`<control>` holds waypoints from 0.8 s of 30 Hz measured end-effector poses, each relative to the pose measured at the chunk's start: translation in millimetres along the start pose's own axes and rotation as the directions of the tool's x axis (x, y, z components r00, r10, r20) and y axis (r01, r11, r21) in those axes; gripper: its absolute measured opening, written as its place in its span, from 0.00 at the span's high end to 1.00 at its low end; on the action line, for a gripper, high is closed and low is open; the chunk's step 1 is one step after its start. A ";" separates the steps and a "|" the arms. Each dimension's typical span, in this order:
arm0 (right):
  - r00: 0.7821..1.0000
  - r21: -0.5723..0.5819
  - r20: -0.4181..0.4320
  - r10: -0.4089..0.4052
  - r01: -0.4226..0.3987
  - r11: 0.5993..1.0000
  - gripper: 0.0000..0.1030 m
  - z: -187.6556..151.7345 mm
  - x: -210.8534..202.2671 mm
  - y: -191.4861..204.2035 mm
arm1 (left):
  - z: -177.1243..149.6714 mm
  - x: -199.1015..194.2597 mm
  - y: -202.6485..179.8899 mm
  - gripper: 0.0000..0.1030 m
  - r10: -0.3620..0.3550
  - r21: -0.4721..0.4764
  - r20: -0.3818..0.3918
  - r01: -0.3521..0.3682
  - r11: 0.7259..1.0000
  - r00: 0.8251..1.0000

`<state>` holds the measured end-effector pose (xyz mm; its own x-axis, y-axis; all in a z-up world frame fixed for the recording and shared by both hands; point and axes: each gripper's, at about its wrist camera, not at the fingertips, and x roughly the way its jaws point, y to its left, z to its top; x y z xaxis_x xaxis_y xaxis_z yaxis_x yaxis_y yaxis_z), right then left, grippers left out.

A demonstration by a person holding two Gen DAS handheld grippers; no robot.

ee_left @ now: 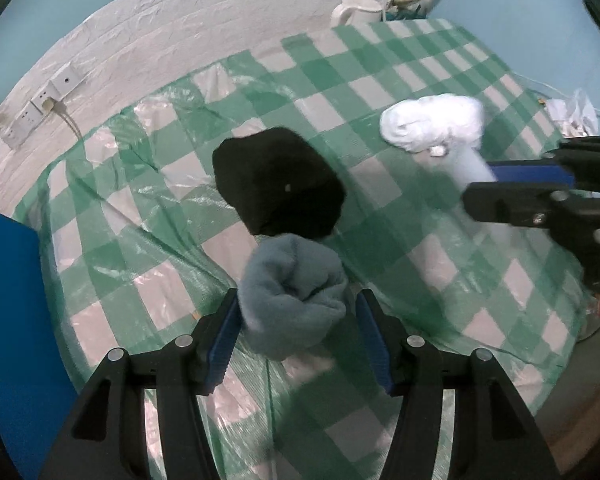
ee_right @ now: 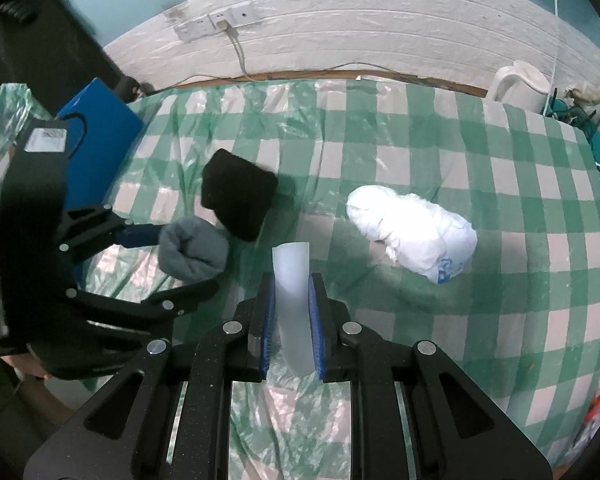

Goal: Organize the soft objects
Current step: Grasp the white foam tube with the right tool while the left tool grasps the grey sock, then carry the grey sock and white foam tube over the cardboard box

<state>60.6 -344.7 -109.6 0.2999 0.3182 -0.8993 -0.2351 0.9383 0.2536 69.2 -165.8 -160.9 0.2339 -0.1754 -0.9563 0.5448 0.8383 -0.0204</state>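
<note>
Left gripper (ee_left: 296, 344) sits half-open around the grey sock roll (ee_left: 294, 300), right gripper (ee_right: 292, 320) clamps a pale strip (ee_right: 291, 280); sorting looks barely begun, with the black bundle (ee_left: 278, 184) and white bundle (ee_left: 432, 124) still loose.

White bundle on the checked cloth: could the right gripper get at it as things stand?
Probably not yet. The way to the white bundle looks free, with only bare tablecloth between, but the right gripper is already shut on a pale translucent strip, so it would have to drop that first.
</note>
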 end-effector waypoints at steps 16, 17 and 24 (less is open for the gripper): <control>1.000 -0.003 0.006 -0.018 0.018 1.000 0.84 -1.8 -0.8 1.4 | 0.0 2.3 12.3 0.66 0.018 -0.024 0.013 -0.017 1.000 1.000; 1.000 -0.003 0.009 -0.018 0.018 1.000 0.84 -1.8 -2.6 2.1 | -1.1 -0.7 12.3 0.66 0.020 -0.024 0.019 -0.019 1.000 1.000; 0.999 -0.016 0.031 -0.017 0.018 1.000 0.84 0.8 -13.3 10.6 | -7.7 -22.2 12.6 0.66 0.026 -0.023 0.050 -0.025 0.999 0.998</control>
<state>54.8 -338.9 -94.6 0.3325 0.3058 -0.8921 -0.2445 0.9416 0.2316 64.7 -147.3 -142.2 0.2880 -0.1788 -0.9408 0.5199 0.8542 -0.0033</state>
